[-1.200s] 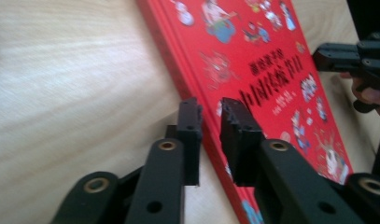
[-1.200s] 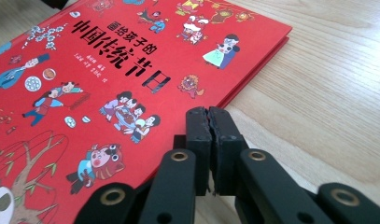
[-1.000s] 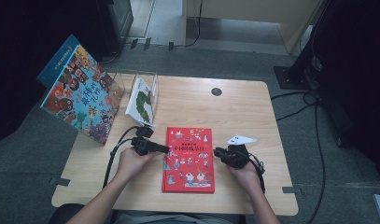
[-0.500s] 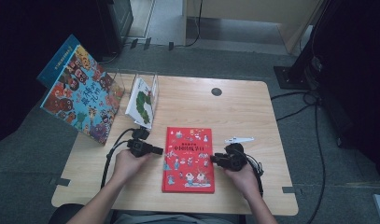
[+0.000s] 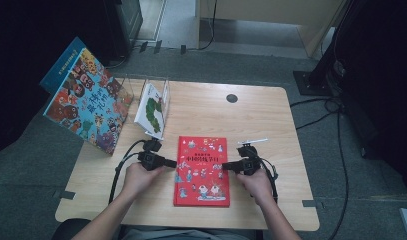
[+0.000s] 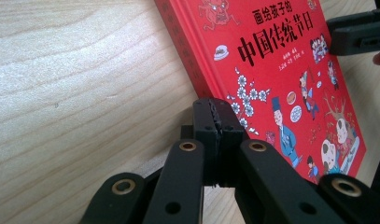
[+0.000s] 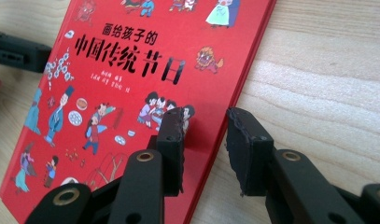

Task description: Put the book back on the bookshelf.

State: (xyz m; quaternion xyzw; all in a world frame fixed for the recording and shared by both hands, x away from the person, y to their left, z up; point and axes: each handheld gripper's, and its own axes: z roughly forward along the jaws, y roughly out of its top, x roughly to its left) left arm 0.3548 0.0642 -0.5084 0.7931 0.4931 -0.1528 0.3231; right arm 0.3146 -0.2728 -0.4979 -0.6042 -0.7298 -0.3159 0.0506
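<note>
A red picture book (image 5: 202,170) lies flat on the wooden table (image 5: 261,120), its cover up. My left gripper (image 5: 173,163) rests at the book's left edge with its jaws shut and nothing between them. In the left gripper view the closed tips (image 6: 218,123) sit just beside the spine of the book (image 6: 281,60). My right gripper (image 5: 225,165) is at the book's right edge. Its jaws have just been opening. In the right gripper view (image 7: 206,140) they stand apart, one over the cover (image 7: 122,70), one over the bare table, without pressing on the book.
A large colourful picture book (image 5: 88,102) leans at the table's far left. Beside it a clear rack holds a white book (image 5: 152,107) upright. A round black grommet (image 5: 232,98) sits near the far edge. Cables trail from both grippers.
The left gripper's jaws have closed at the book's left edge. The right gripper has shifted slightly at the right edge. The book has not moved.
</note>
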